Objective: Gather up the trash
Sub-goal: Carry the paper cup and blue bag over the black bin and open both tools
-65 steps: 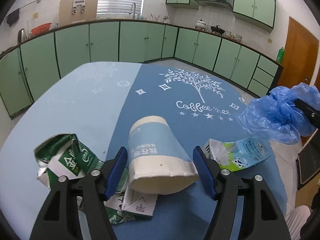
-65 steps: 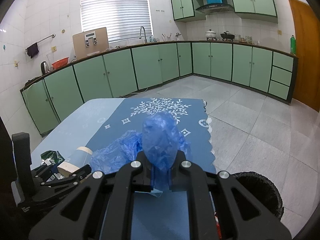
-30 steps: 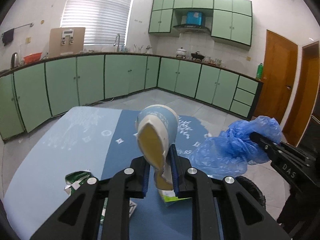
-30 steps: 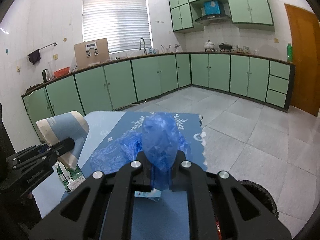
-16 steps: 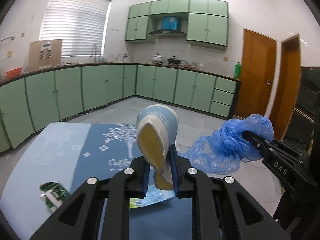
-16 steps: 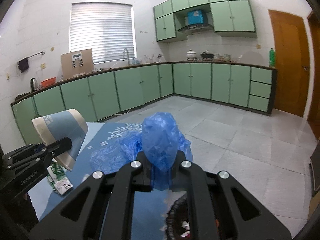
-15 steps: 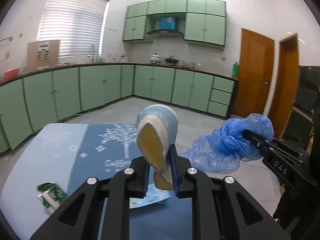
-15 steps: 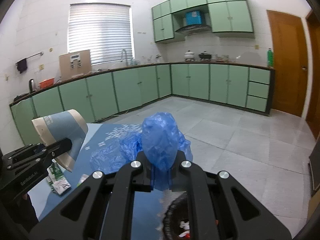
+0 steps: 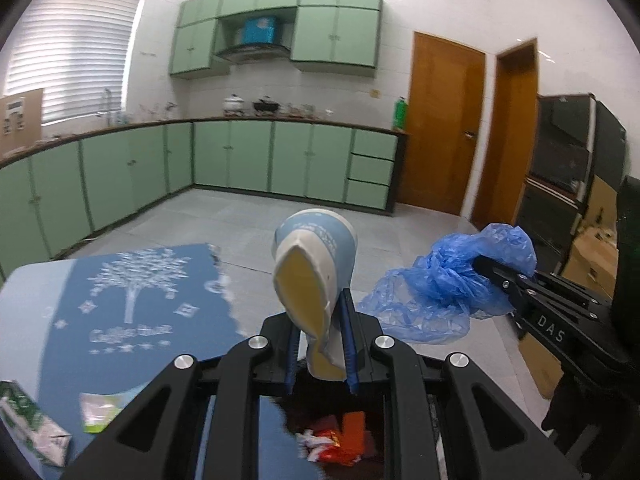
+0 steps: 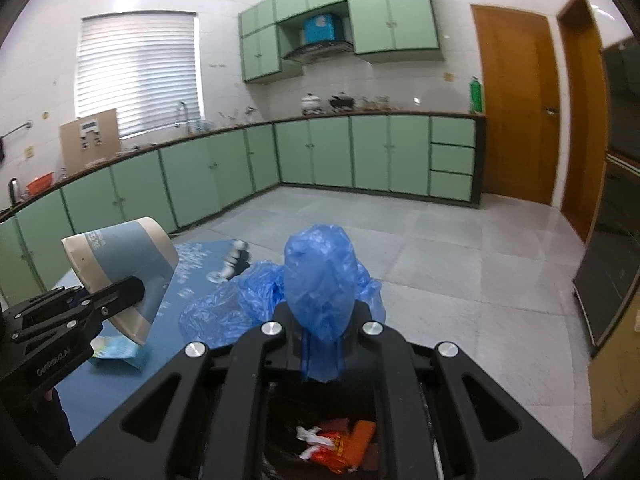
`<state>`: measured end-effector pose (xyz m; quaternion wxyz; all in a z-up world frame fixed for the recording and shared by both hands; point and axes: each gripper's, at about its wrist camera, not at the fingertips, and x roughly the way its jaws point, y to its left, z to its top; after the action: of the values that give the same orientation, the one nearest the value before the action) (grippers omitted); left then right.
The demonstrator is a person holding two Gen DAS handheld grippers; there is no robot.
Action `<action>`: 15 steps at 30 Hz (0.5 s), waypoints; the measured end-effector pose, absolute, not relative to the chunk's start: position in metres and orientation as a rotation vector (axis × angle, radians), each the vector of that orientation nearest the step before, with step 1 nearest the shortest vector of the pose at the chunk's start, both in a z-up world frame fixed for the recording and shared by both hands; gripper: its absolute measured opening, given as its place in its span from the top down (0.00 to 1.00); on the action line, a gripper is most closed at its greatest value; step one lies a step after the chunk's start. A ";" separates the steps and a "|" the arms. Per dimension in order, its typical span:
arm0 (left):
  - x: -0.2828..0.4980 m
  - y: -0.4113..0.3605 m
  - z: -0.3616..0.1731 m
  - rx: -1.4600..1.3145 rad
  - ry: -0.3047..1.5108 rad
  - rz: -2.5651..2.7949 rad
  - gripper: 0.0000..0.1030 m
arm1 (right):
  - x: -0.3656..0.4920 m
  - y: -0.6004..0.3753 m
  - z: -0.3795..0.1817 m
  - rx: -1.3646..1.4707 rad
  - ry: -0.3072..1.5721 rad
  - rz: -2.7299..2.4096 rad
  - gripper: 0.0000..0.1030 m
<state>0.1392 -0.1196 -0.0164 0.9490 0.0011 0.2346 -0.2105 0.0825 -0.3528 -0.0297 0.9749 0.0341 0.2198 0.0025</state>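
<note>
My left gripper (image 9: 319, 342) is shut on a squashed blue and white paper cup (image 9: 314, 276) and holds it in the air above a black trash bin (image 9: 340, 436) with red wrappers inside. My right gripper (image 10: 320, 344) is shut on a crumpled blue plastic bag (image 10: 320, 280), also above the bin (image 10: 332, 440). The cup also shows at the left of the right wrist view (image 10: 120, 268); the bag shows at the right of the left wrist view (image 9: 452, 288).
A table with a blue cloth (image 9: 120, 312) lies to the left, with a green carton (image 9: 28, 432) and a flattened milk carton (image 9: 100, 412) on it. Green cabinets (image 10: 360, 156) line the far walls. Grey tiled floor (image 10: 460, 268) lies ahead.
Both grippers have swung right, away from the table and over the trash bin, still holding the cup and the bag. The bin's contents now show below both grippers.
</note>
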 end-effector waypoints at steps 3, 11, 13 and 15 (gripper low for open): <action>0.147 -0.144 -0.032 0.022 0.505 -0.459 0.82 | 0.085 -0.373 -0.046 0.077 0.474 -0.038 0.92; 0.172 -0.188 -0.076 0.056 0.596 -0.512 0.82 | 0.104 -0.399 -0.100 0.097 0.586 -0.101 0.92; 0.179 -0.197 -0.087 0.068 0.616 -0.519 0.81 | 0.113 -0.399 -0.111 0.104 0.616 -0.110 0.92; 0.186 -0.204 -0.097 0.075 0.641 -0.532 0.76 | 0.122 -0.399 -0.125 0.103 0.655 -0.114 0.89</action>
<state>0.1857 -0.2040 -0.0965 0.9137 0.0365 0.3113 -0.2585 0.1221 -0.3989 -0.1251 0.9439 0.0508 0.3214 -0.0558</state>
